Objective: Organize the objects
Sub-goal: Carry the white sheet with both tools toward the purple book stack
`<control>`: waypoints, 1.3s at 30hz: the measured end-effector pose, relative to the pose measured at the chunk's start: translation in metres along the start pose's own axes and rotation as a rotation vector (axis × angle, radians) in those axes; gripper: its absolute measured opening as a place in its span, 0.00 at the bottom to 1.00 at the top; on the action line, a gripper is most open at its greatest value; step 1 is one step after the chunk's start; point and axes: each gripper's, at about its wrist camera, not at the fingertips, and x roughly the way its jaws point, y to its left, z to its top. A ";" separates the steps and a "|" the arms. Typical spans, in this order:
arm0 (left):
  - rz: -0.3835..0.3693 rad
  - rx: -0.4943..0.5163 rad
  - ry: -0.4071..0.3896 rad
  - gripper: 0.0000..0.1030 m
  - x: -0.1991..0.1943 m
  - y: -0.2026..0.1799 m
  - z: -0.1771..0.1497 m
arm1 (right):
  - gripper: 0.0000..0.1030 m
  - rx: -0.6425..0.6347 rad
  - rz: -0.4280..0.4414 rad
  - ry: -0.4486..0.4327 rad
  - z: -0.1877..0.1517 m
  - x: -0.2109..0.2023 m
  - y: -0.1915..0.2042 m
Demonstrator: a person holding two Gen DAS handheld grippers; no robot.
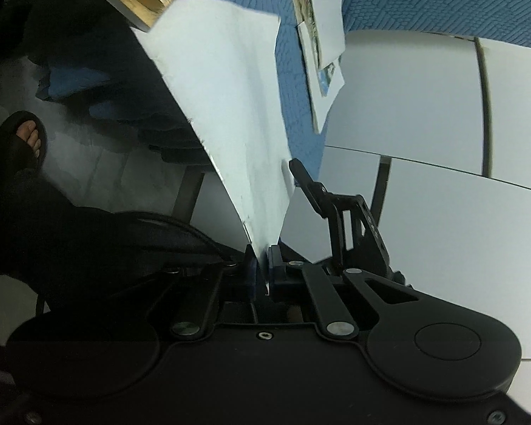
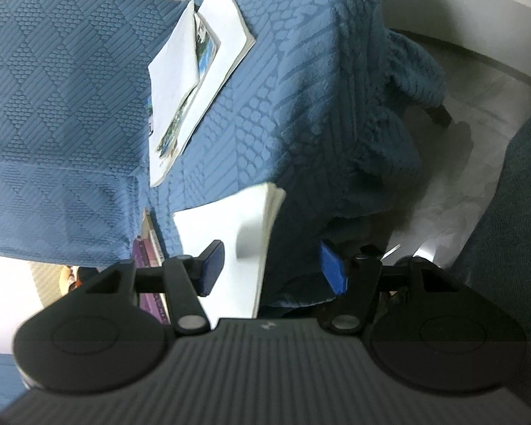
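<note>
Left tool (image 1: 262,265) clamped on white booklet (image 1: 230,113)

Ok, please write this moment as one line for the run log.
left gripper: shut on white sheet | right gripper: open, over white booklet | blue cloth: holds open booklet

We list a blue textured cloth (image 2: 70,81) over the white table (image 1: 424,106). Grey floor (image 1: 88,163) below.
</note>
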 end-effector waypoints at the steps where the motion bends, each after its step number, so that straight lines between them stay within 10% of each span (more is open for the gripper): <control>1: -0.005 0.001 -0.003 0.04 -0.004 0.001 -0.001 | 0.56 -0.005 0.008 0.003 0.000 0.000 0.001; 13: -0.030 0.019 -0.037 0.04 -0.034 0.001 -0.007 | 0.06 -0.130 0.056 -0.006 -0.006 -0.025 0.018; 39: -0.062 0.129 -0.110 0.09 -0.094 -0.054 -0.011 | 0.05 -0.341 0.058 -0.185 -0.053 -0.105 0.100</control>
